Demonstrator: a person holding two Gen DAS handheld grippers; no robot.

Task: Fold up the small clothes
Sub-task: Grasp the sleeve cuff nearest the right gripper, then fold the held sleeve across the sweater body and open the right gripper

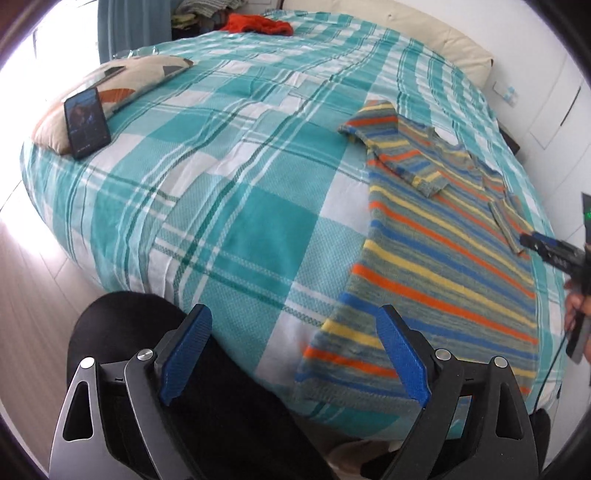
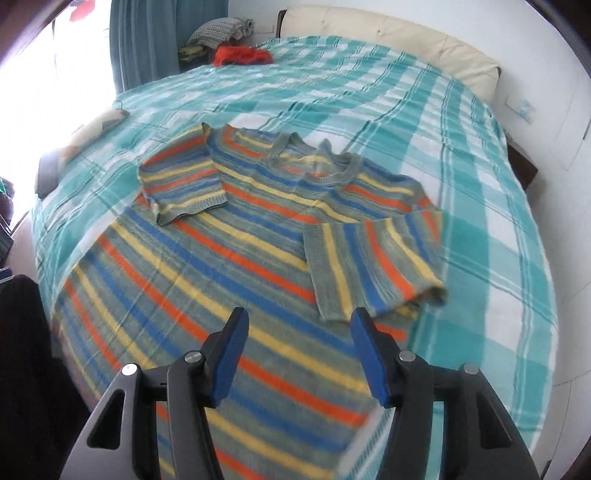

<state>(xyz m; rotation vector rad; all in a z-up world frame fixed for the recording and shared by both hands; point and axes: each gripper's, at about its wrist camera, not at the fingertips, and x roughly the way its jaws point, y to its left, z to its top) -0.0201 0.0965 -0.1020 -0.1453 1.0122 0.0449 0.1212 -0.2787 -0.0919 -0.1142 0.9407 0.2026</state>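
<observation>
The left wrist camera sat low at the near edge of the bed (image 1: 229,206), looking out between the left gripper (image 1: 295,354) across the cover, with the striped sweater (image 1: 443,266) to its right. The right wrist camera hung close above that sweater (image 2: 236,266), facing the far headboard (image 2: 406,40) past the right gripper (image 2: 299,350). Both views shared the sweater, the bed and the red cloth (image 1: 258,24) at the far edge.

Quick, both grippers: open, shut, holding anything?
Left gripper: open, holding nothing, near the sweater hem.
Right gripper: open, empty, over the sweater.
</observation>
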